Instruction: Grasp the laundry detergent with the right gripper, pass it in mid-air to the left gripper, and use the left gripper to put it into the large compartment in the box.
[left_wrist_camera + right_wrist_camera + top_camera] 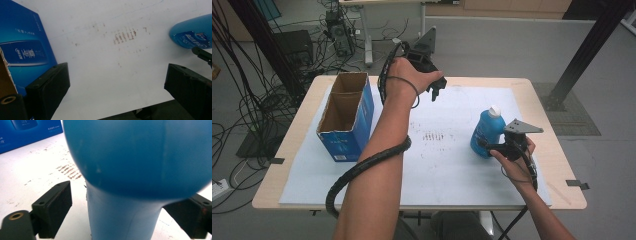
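The likeliest slip, judged from how things stand, is that the glossy blue plastic bottle with a white cap (487, 132) tips or skids away when the right gripper (493, 146) closes on it: the bottle's rounded, smooth body bulges above the narrower part that sits between the jaws, so an off-centre or shallow pinch could squeeze it out sideways or topple it onto the white sheet covering the wooden table (447, 175). In the right gripper view the bottle (135, 167) looms directly ahead and between the two black jaws, which stand wide apart on either side of it with a visible gap on the left; whether the right-hand jaw touches the plastic cannot be told, so nothing is firmly gripped yet. The left gripper (429, 70), held up over the far side of the table, is also spread wide and empty; its own view looks down on the stained white sheet with the tall blue cardboard box with an open top (23, 52) close beside its left jaw and the bottle (192, 32) off past its right jaw. A second risk is the left gripper's trailing cable brushing the open box.
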Action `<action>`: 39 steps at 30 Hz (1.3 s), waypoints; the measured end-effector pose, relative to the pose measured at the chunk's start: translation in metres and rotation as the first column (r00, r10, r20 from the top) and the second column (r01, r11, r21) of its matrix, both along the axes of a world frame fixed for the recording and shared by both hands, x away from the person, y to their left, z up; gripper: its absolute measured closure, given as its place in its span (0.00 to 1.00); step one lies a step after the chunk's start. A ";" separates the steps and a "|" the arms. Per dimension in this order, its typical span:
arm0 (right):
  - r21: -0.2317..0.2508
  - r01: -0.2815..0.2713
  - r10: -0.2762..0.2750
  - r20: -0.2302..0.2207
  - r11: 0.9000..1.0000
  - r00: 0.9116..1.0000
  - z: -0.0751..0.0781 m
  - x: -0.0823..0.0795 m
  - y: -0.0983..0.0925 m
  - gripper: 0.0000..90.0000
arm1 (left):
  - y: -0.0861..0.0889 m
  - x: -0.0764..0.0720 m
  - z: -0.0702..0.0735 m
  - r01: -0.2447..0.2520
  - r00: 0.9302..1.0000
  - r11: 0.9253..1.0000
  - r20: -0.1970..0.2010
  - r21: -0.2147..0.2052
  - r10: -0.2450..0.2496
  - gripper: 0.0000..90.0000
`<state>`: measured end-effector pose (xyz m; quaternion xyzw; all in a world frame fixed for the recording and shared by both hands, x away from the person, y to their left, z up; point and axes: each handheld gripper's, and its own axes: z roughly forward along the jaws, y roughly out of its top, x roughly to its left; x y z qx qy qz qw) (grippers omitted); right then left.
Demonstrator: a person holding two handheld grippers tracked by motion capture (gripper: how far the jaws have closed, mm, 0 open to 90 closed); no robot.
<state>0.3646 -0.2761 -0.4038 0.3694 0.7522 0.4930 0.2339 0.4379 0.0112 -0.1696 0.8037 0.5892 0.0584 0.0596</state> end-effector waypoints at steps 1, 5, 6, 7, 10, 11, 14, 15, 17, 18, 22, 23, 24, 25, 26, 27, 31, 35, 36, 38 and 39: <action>0.000 0.004 -0.004 0.001 1.000 1.000 -0.001 0.000 0.000 0.14 | 0.000 0.000 0.000 0.001 1.000 1.000 0.000 0.000 -0.001 0.07; 0.003 0.005 -0.005 -0.003 1.000 1.000 -0.002 0.001 -0.001 0.17 | 0.000 0.000 -0.001 0.002 1.000 1.000 -0.003 -0.001 -0.002 0.07; 0.001 0.005 -0.005 -0.003 1.000 1.000 -0.002 0.001 -0.001 0.17 | 0.000 0.000 -0.001 0.002 1.000 1.000 -0.002 -0.001 -0.002 0.07; 0.000 0.004 -0.004 -0.002 1.000 1.000 -0.002 0.001 0.000 0.18 | 0.000 0.000 -0.001 0.002 1.000 1.000 -0.003 0.000 -0.002 0.07; -0.004 0.002 -0.002 0.001 1.000 1.000 -0.003 0.002 0.001 0.21 | 0.000 0.000 -0.001 0.002 1.000 1.000 -0.003 0.000 -0.002 0.07; -0.008 -0.001 0.001 0.000 1.000 1.000 -0.003 0.002 0.002 0.22 | 0.000 0.000 -0.001 0.002 1.000 1.000 -0.005 0.001 -0.002 0.07; -0.011 -0.002 0.002 0.001 1.000 1.000 -0.004 0.002 0.003 0.25 | 0.001 0.000 -0.001 0.001 1.000 1.000 -0.007 0.000 -0.001 0.07; -0.013 -0.001 0.001 0.000 1.000 1.000 -0.004 0.003 0.003 0.25 | 0.001 0.000 -0.001 0.001 1.000 1.000 -0.008 0.000 -0.001 0.07; -0.014 0.003 -0.003 -0.001 1.000 1.000 -0.004 0.003 0.004 0.26 | 0.002 0.000 -0.001 -0.001 1.000 1.000 -0.008 -0.003 0.001 0.07; -0.014 0.003 -0.003 -0.001 1.000 1.000 -0.004 0.003 0.004 0.26 | 0.002 0.000 -0.001 -0.001 1.000 1.000 -0.008 -0.003 0.001 0.07; -0.013 -0.002 0.002 -0.005 1.000 1.000 -0.005 0.005 0.003 0.32 | 0.003 0.000 -0.001 -0.002 1.000 1.000 -0.008 0.000 0.002 0.07; -0.017 -0.002 0.002 -0.003 1.000 1.000 -0.005 0.005 0.004 0.33 | 0.003 0.000 -0.001 -0.003 1.000 1.000 -0.010 -0.001 0.003 0.07; -0.022 -0.006 0.006 -0.003 1.000 1.000 -0.005 0.005 0.004 0.35 | 0.002 0.000 -0.002 -0.003 1.000 1.000 -0.010 -0.001 0.003 0.07; -0.024 -0.006 0.006 -0.003 1.000 1.000 -0.005 0.006 0.004 0.35 | 0.002 0.000 -0.002 -0.003 1.000 1.000 -0.011 0.000 0.003 0.07; -0.026 -0.006 0.006 -0.004 1.000 1.000 -0.006 0.006 0.004 0.37 | 0.002 0.000 -0.002 -0.003 1.000 1.000 -0.011 0.001 0.003 0.08; -0.025 -0.008 0.008 -0.003 1.000 1.000 -0.006 0.006 0.004 0.39 | 0.003 0.000 -0.002 -0.003 1.000 1.000 -0.011 0.002 0.003 0.08; -0.037 -0.013 0.013 0.004 0.999 1.000 -0.006 0.006 0.005 0.46 | 0.002 0.000 -0.001 -0.003 1.000 1.000 -0.011 0.004 0.003 0.08; -0.029 -0.013 0.013 0.002 0.999 1.000 -0.006 0.006 0.004 0.47 | 0.002 -0.001 0.000 -0.006 1.000 1.000 -0.006 0.006 0.006 0.08; -0.029 -0.013 0.013 0.002 1.000 1.000 -0.006 0.006 0.004 0.47 | 0.002 -0.001 0.000 -0.004 1.000 1.000 -0.008 0.008 0.004 0.08; -0.028 -0.013 0.013 0.001 1.000 1.000 -0.006 0.006 0.004 0.47 | 0.002 -0.001 0.000 -0.005 1.000 1.000 -0.007 0.008 0.005 0.08; -0.026 -0.012 0.012 0.000 1.000 1.000 -0.007 0.006 0.004 0.47 | 0.002 -0.001 0.000 -0.002 1.000 1.000 -0.009 0.008 0.002 0.08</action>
